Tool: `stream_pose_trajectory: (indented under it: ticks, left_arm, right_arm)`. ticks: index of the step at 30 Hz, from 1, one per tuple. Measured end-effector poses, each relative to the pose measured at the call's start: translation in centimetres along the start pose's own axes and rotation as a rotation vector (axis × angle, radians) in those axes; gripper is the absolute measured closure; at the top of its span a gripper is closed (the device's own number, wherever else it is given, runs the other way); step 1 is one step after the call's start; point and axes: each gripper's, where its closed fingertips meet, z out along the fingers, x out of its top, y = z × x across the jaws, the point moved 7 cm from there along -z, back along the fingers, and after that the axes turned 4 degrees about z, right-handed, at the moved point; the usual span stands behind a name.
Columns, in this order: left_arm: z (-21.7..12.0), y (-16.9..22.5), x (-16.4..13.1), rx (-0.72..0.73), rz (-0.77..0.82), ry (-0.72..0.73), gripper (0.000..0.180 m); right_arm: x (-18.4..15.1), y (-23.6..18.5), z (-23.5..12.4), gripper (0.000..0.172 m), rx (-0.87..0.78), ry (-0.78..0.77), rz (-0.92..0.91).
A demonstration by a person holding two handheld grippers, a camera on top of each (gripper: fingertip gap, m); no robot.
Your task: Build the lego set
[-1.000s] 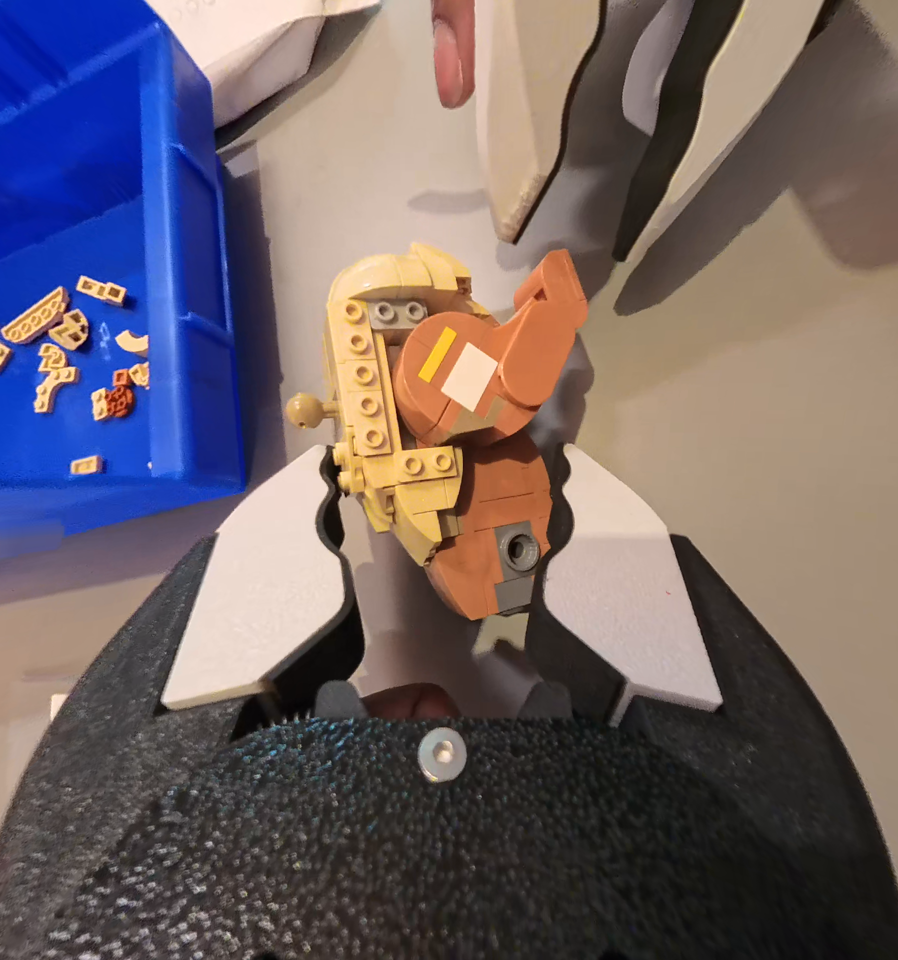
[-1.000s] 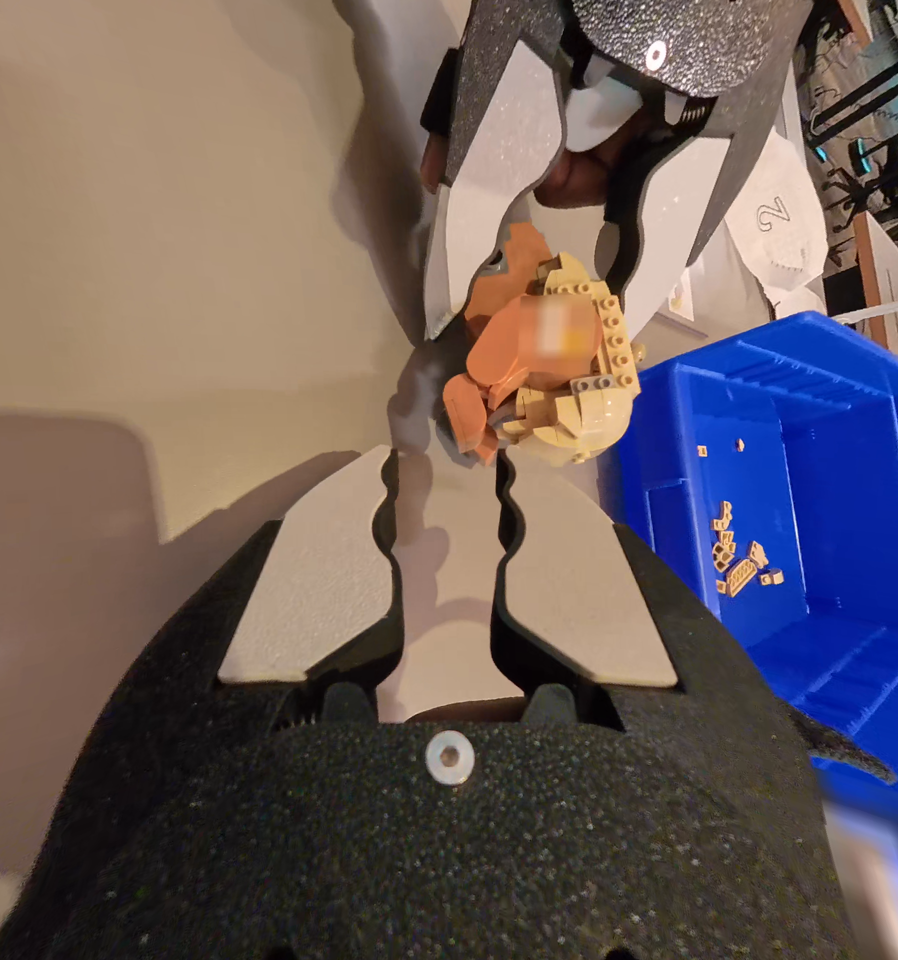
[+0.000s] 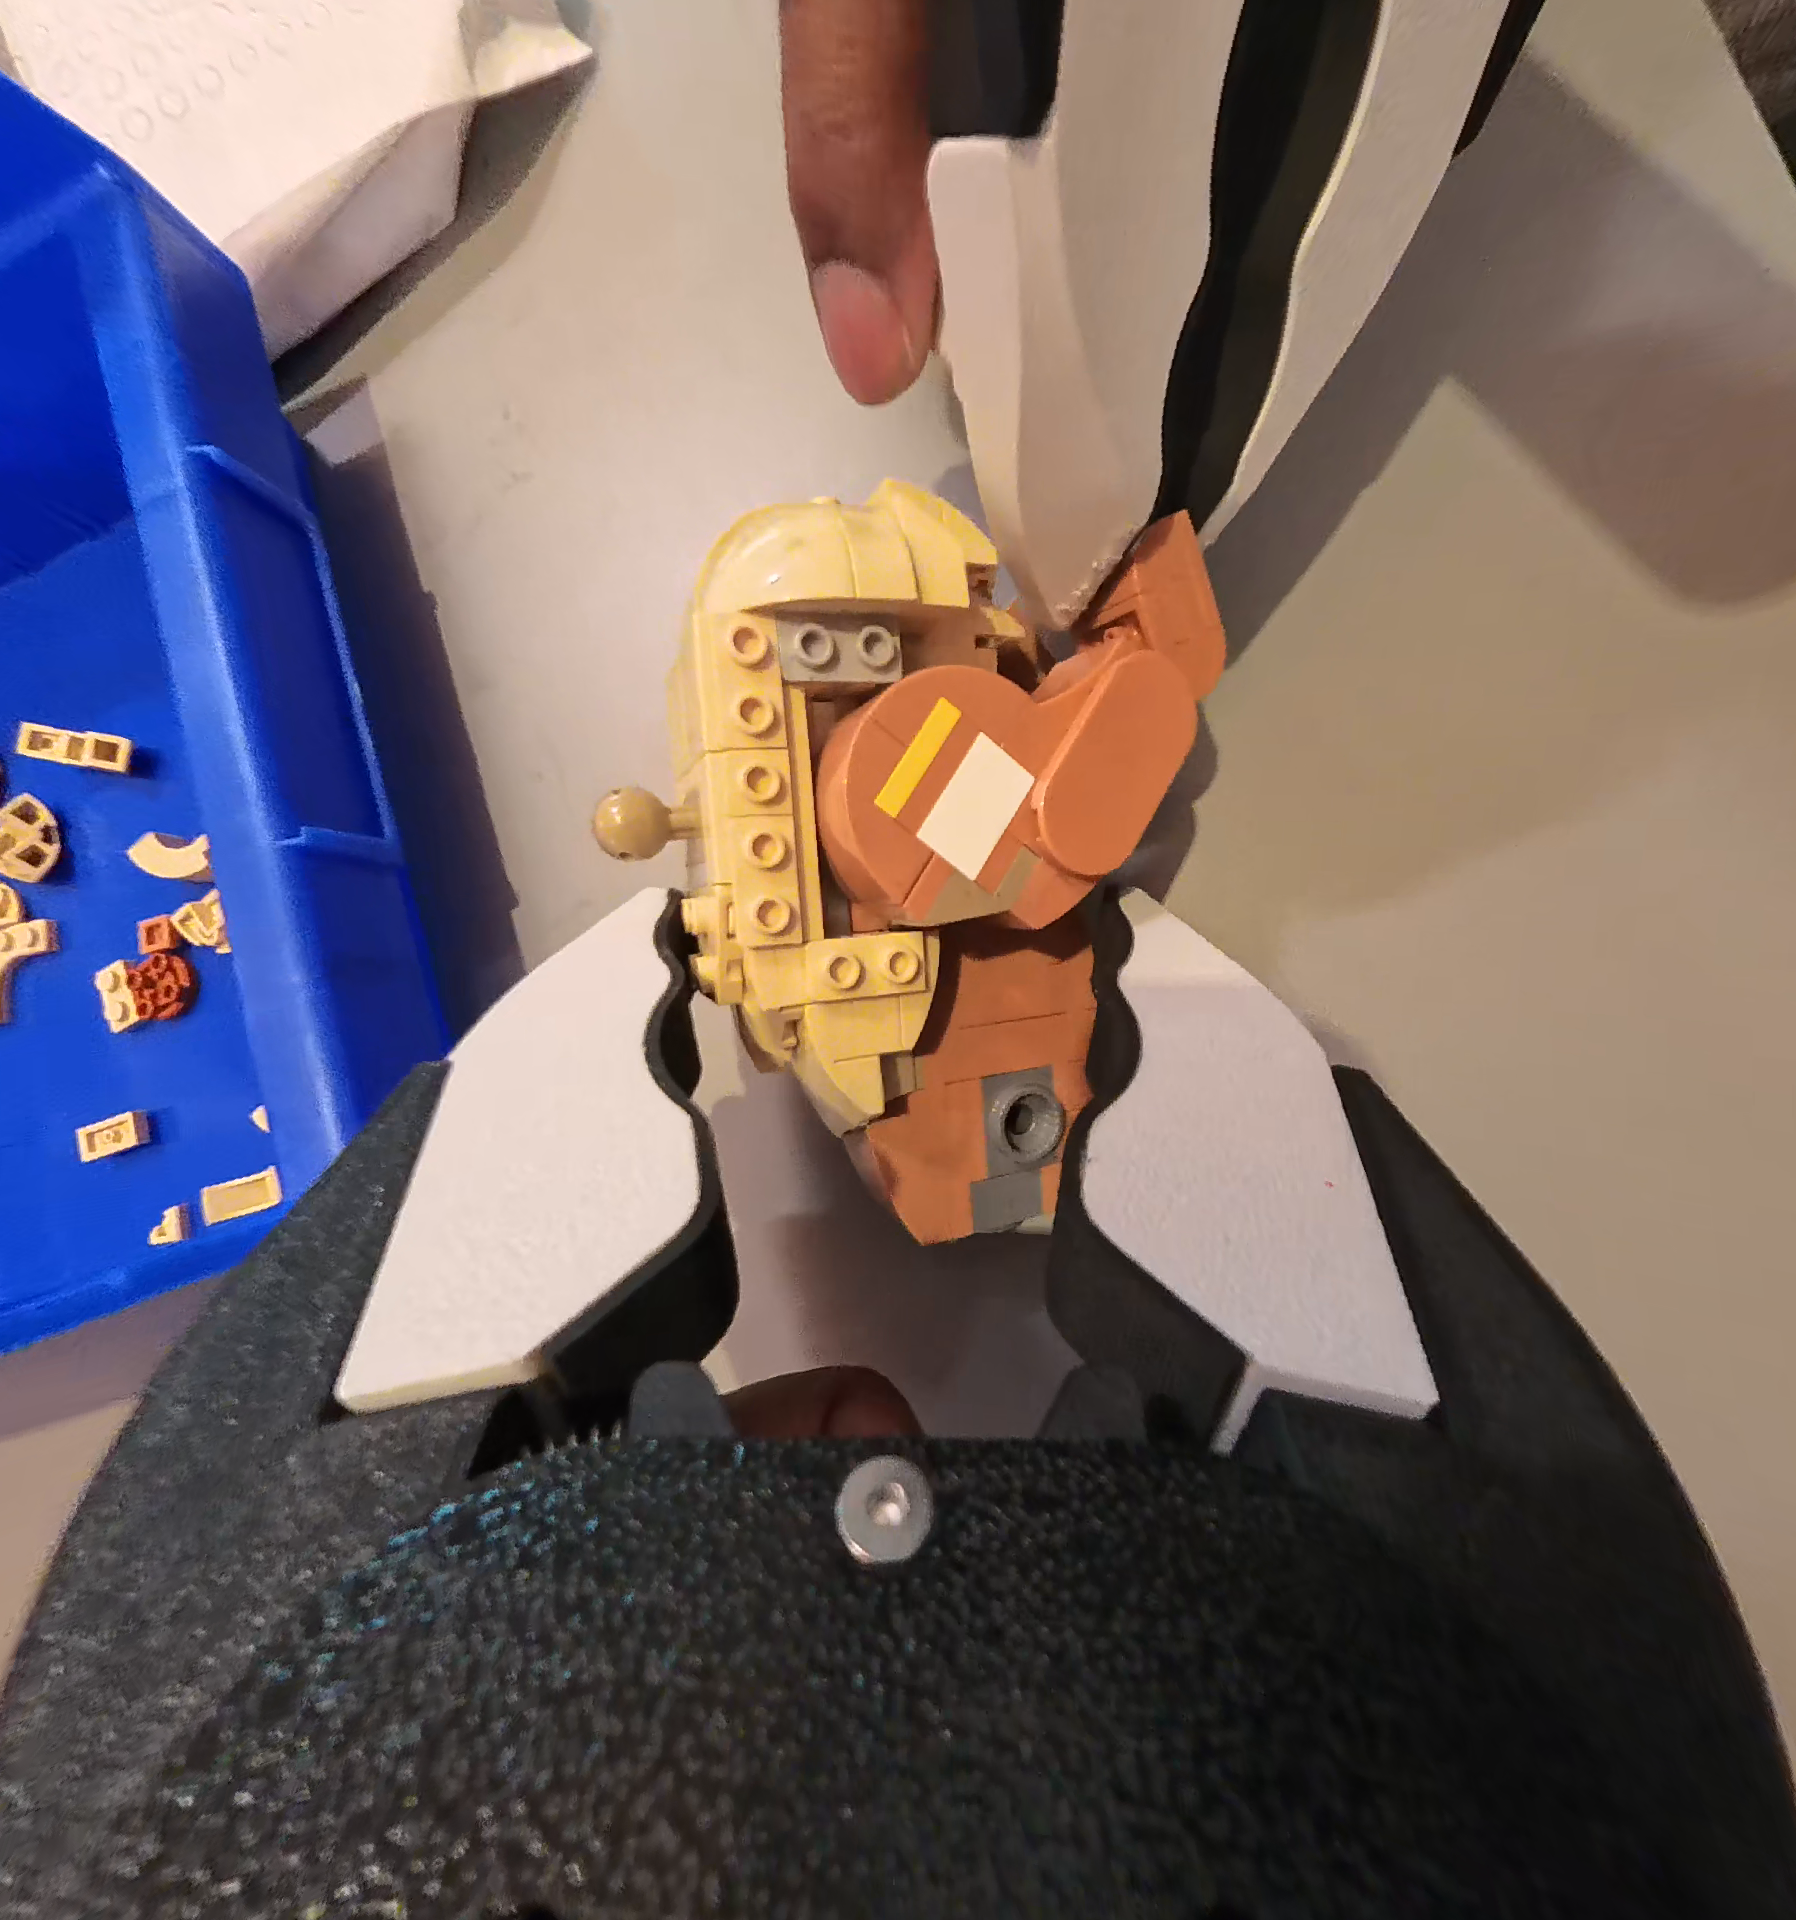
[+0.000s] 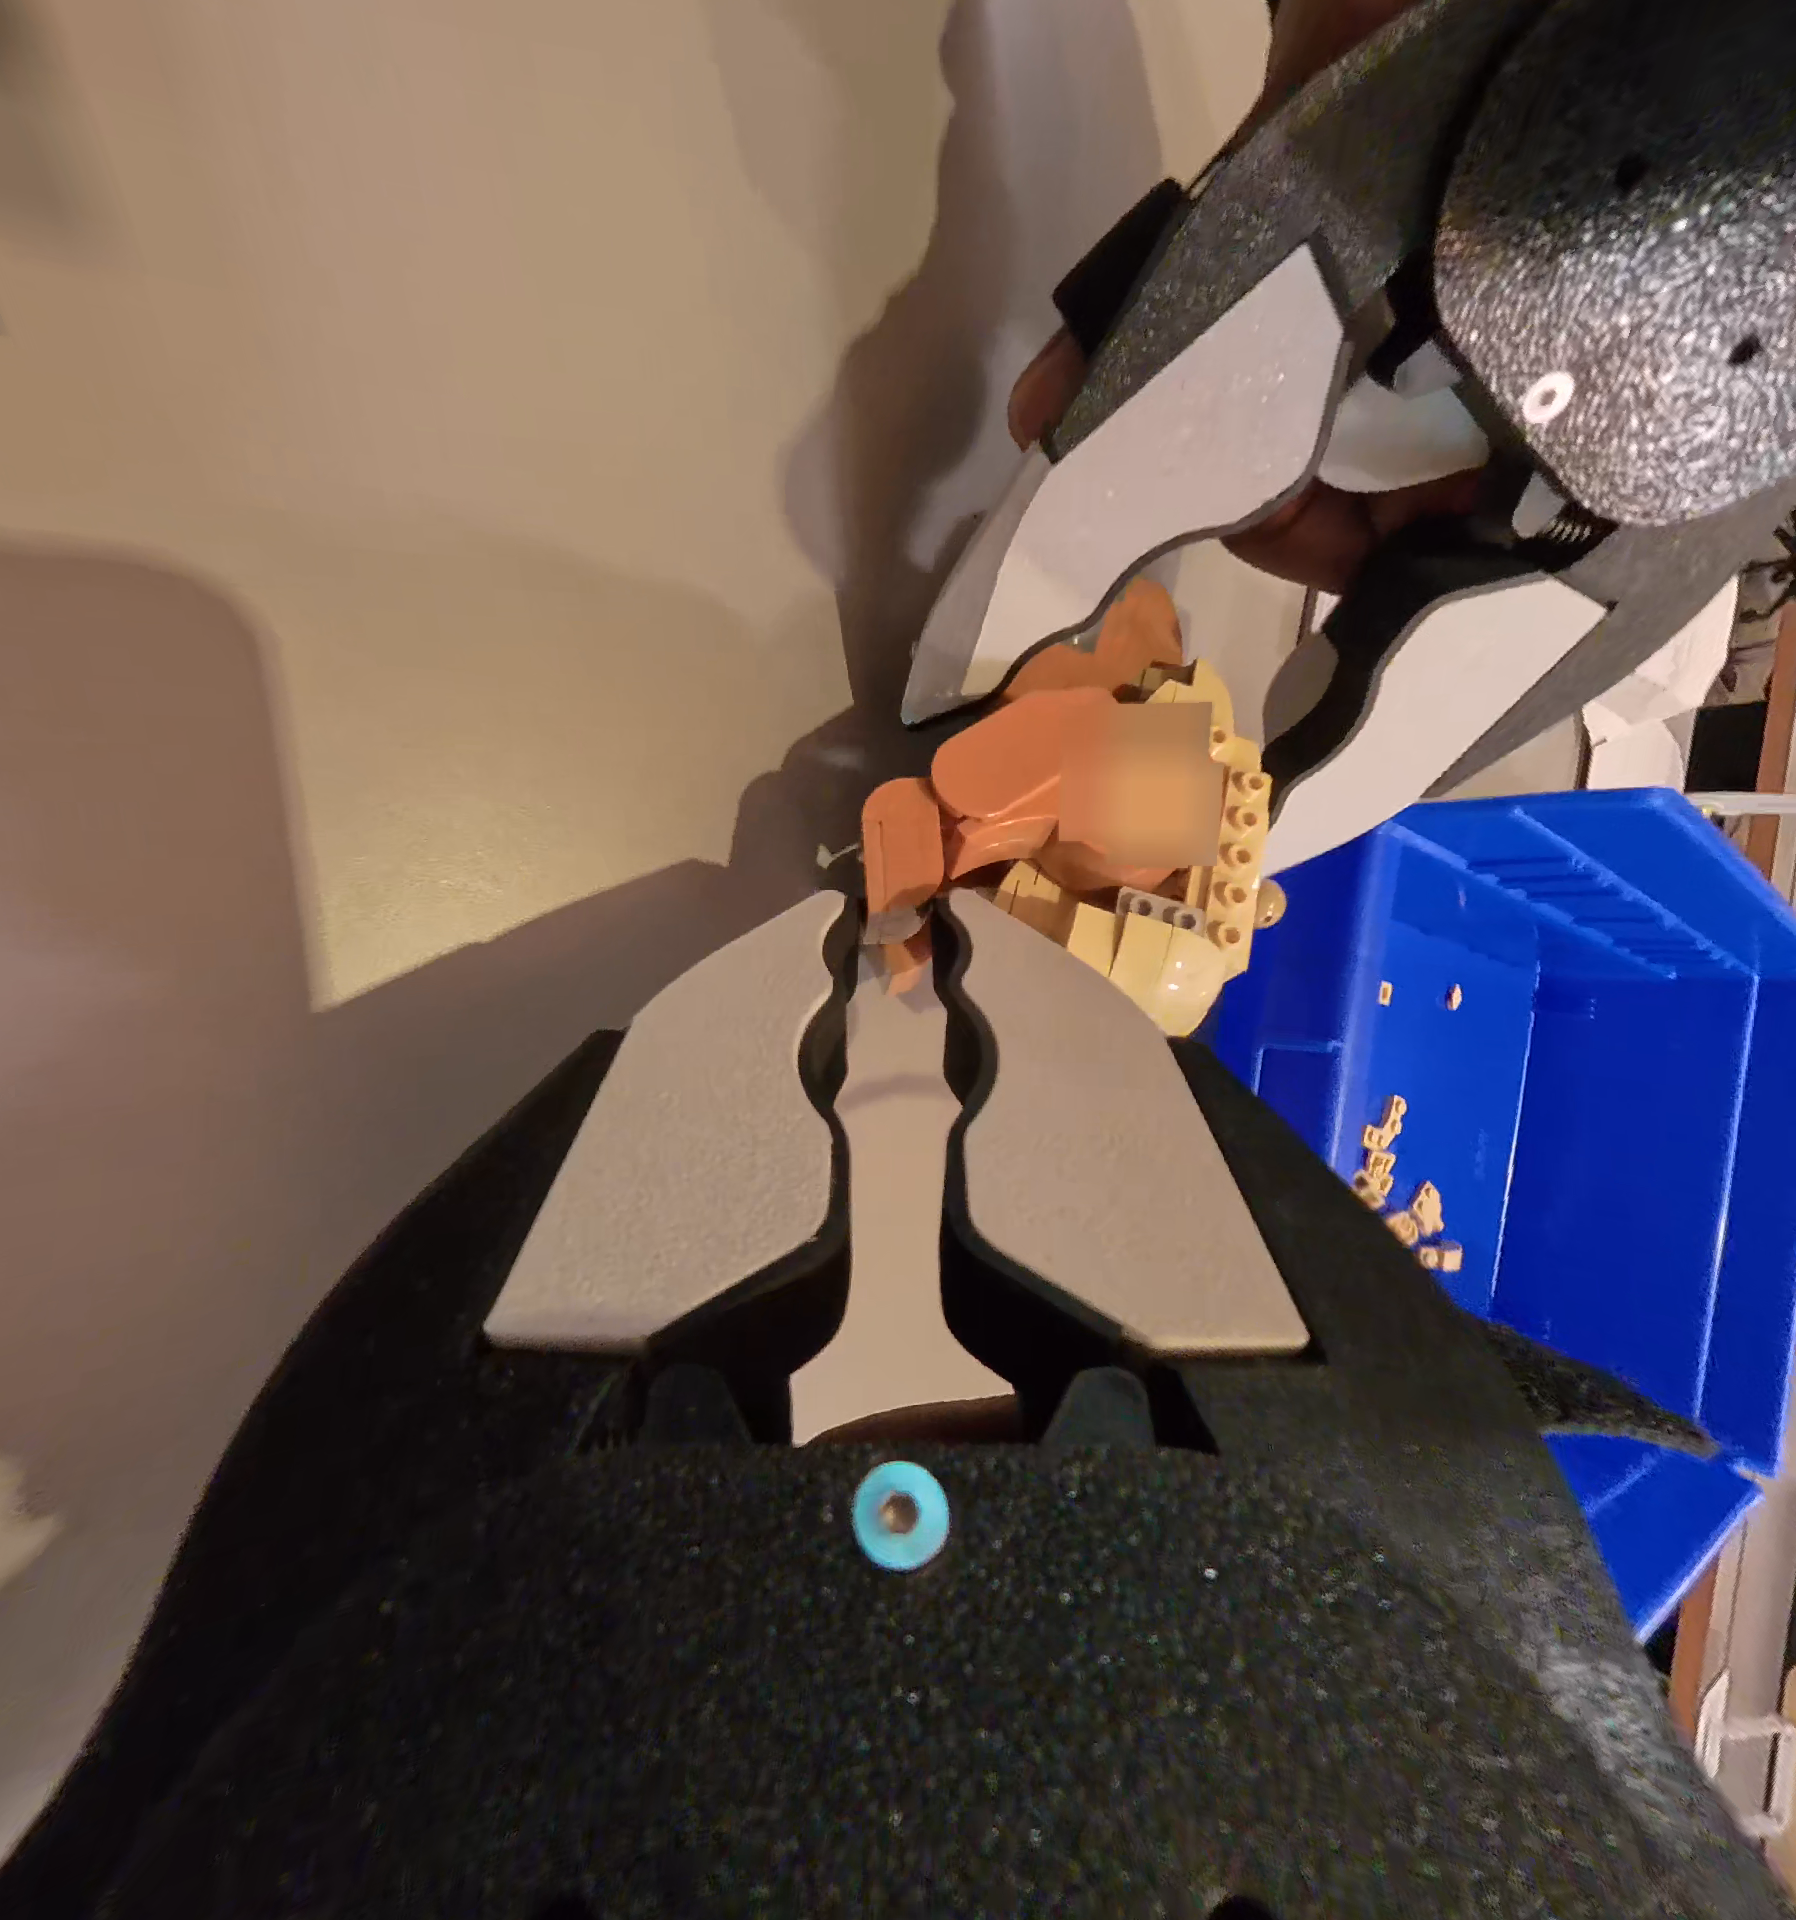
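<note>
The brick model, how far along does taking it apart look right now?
Done: loose tan pieces lie in the blue bin. In hand: left claw grips the brick model; right claw pinches its brown end piece. Left: most of the model is intact.

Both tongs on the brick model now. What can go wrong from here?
1. The right tongs pinch only a small orange piece sticking out of the brick model; a pull may snap that piece off rather than shift the model.
2. The left tongs grip the tan-and-orange body across uneven studded edges, so it may twist.
3. The blue bin stands close on the left; a jerk could knock it.
</note>
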Motion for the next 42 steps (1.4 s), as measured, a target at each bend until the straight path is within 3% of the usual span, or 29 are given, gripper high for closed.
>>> stream_pose_trajectory:
  ticks: [4,13,19,24,28,31,37,42]
  left_arm:
    - [0.4,-0.2,0.0,0.024,-0.078,0.020,0.107]
    - [1.2,-0.2,0.3,0.099,-0.166,0.093,0.107]
    - [-1.5,0.1,0.3,0.264,-0.152,0.273,0.104]
    - [-4.7,1.2,-1.4,0.405,-0.130,0.435,0.097]
    - [-7.0,2.4,-3.6,0.518,-0.082,0.546,0.099]
    - [-8.2,3.1,-5.5,0.564,-0.077,0.551,0.108]
    - [-11.4,3.0,-9.4,0.675,-0.113,0.540,0.113]
    - [-13.9,2.5,-12.3,0.757,-0.187,0.544,0.118]
  right_arm:
    - [-0.7,-0.7,-0.8,0.137,-0.017,-0.006,0.082]
    - [-0.7,-1.7,-3.9,0.118,-0.105,0.153,0.402]
    - [1.2,-1.1,-4.6,0.105,-0.223,0.410,0.625]
    - [4.2,-0.1,-4.3,0.099,-0.291,0.606,0.691]
    - [7.6,1.7,-2.4,0.087,-0.265,0.695,0.733]
    - [10.3,3.6,0.0,0.083,-0.242,0.742,0.747]
    - [14.4,7.9,5.0,0.091,-0.260,0.776,0.721]
    - [15.2,10.2,8.4,0.097,-0.238,0.770,0.721]
